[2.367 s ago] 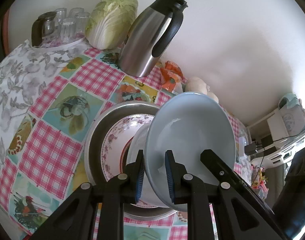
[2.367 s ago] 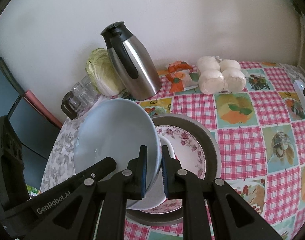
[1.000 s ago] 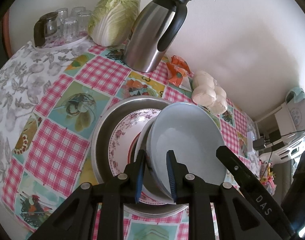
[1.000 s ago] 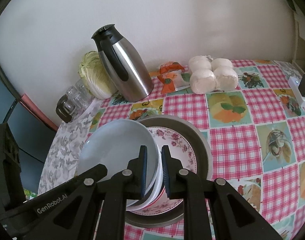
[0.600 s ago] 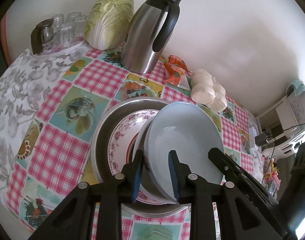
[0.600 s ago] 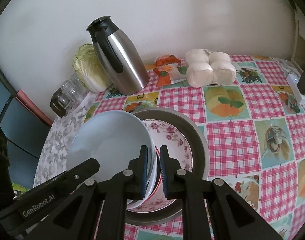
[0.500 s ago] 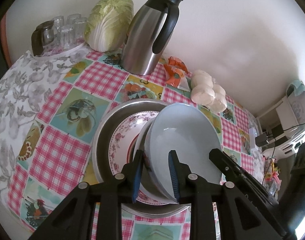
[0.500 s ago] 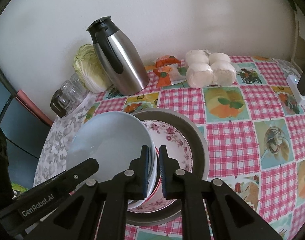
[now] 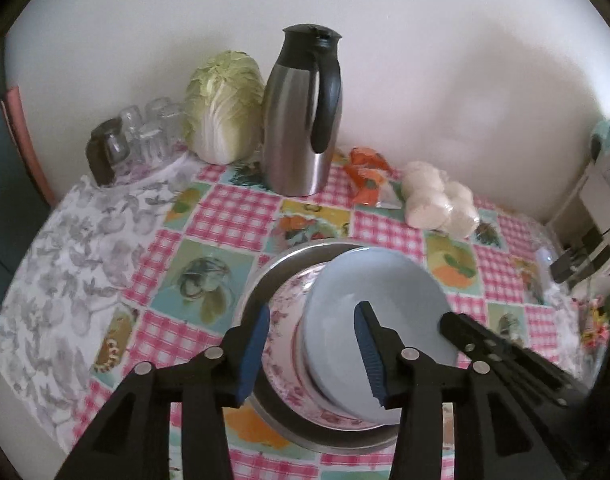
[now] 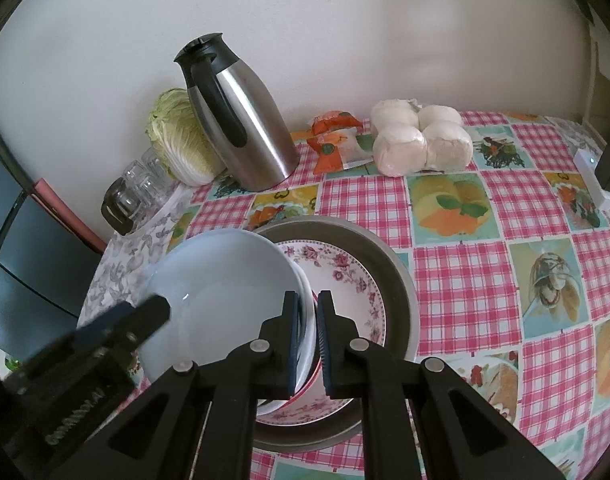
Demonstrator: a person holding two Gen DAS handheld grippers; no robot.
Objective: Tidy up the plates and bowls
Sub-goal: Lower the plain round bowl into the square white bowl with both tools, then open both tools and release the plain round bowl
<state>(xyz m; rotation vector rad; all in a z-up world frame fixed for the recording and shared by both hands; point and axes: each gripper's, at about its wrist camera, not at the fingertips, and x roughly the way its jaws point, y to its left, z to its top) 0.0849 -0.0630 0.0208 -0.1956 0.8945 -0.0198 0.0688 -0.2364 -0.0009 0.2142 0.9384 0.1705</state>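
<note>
A pale blue bowl rests tilted on a stack: white bowl rims under it, a floral plate, then a grey metal pan. My left gripper is opening. The bowl's near rim lies between its blue pads, and neither pad presses on it. My right gripper is shut on the bowl's opposite rim. One of its fingers shows in the left wrist view. A blurred left finger shows in the right wrist view.
Along the wall stand a steel thermos jug, a cabbage and glasses. A bag of white buns and an orange packet lie behind the pan. A white power strip sits at the table's right edge.
My left gripper's jaws have spread off the bowl's rim, and that hand has lifted and rolled. The bowl has sunk onto the stack. My right gripper stays shut on the rim.
</note>
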